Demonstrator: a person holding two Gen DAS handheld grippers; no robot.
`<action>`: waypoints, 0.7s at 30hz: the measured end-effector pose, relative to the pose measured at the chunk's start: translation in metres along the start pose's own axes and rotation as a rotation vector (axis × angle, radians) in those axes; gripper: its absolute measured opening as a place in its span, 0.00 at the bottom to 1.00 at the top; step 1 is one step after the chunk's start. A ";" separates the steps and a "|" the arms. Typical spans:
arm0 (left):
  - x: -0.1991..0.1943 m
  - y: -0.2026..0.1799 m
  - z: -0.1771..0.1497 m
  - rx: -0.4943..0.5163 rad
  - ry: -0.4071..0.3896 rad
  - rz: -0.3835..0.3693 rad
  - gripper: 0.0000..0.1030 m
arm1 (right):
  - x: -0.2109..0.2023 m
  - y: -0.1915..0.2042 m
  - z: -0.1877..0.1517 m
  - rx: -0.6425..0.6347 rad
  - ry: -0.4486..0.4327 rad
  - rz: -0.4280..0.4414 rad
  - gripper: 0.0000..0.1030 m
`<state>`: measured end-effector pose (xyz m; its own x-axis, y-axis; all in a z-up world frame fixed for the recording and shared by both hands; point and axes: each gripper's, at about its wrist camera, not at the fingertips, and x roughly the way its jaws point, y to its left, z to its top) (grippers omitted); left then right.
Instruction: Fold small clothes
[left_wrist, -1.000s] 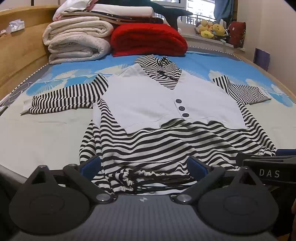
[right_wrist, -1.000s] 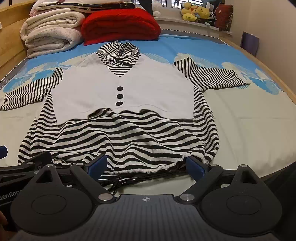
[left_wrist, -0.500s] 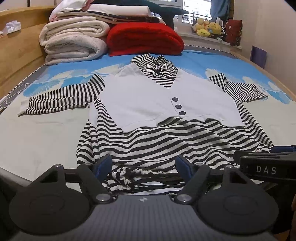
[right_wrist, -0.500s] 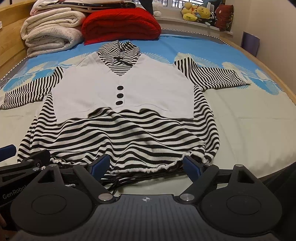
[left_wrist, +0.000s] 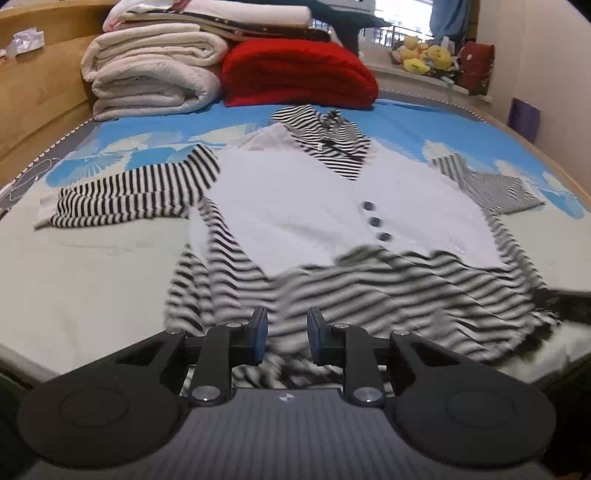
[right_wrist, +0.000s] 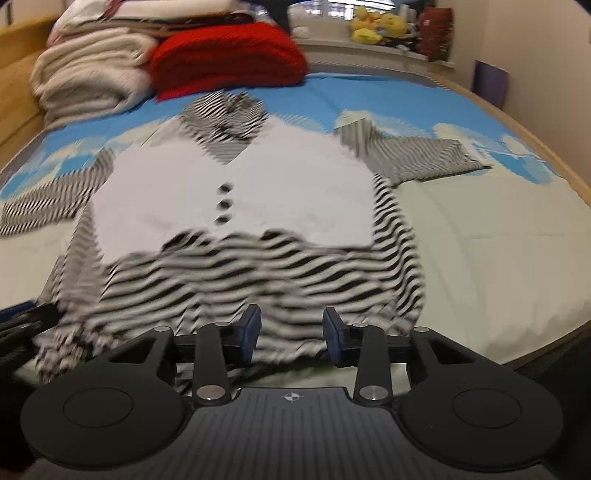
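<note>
A black-and-white striped top with a white vest front (left_wrist: 314, 206) lies spread face up on the bed, sleeves out to both sides; it also shows in the right wrist view (right_wrist: 258, 192). My left gripper (left_wrist: 284, 338) sits at the left part of the bottom hem, its jaws narrowed around bunched hem fabric with a gap still showing. My right gripper (right_wrist: 291, 334) sits at the right part of the hem, its jaws narrowed around the hem edge. The lower cloth is blurred in both views.
Folded white blankets (left_wrist: 151, 77) and a red blanket (left_wrist: 295, 74) are stacked at the head of the bed. A wooden bed frame (left_wrist: 37, 88) runs along the left. Plush toys (left_wrist: 424, 55) sit on the windowsill. The wall is at the right.
Both grippers' jaws have closed in from wide open to narrow around the hem. The hem fabric has bunched and shifted, and the views now blur with motion.
</note>
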<state>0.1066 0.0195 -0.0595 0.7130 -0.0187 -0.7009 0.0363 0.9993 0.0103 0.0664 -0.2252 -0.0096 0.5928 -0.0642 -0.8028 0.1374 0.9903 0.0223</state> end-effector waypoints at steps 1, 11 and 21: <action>0.012 0.007 0.008 0.015 0.011 0.012 0.25 | 0.003 -0.007 0.007 0.010 -0.006 -0.008 0.37; 0.104 0.065 -0.003 -0.150 0.272 0.062 0.40 | 0.085 -0.076 0.026 0.138 0.076 -0.210 0.49; 0.087 0.079 0.004 -0.198 0.200 0.088 0.03 | 0.110 -0.090 0.003 0.260 0.218 -0.189 0.33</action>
<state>0.1740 0.0970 -0.1165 0.5546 0.0557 -0.8303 -0.1710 0.9841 -0.0482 0.1215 -0.3222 -0.0986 0.3589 -0.1872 -0.9144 0.4410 0.8974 -0.0107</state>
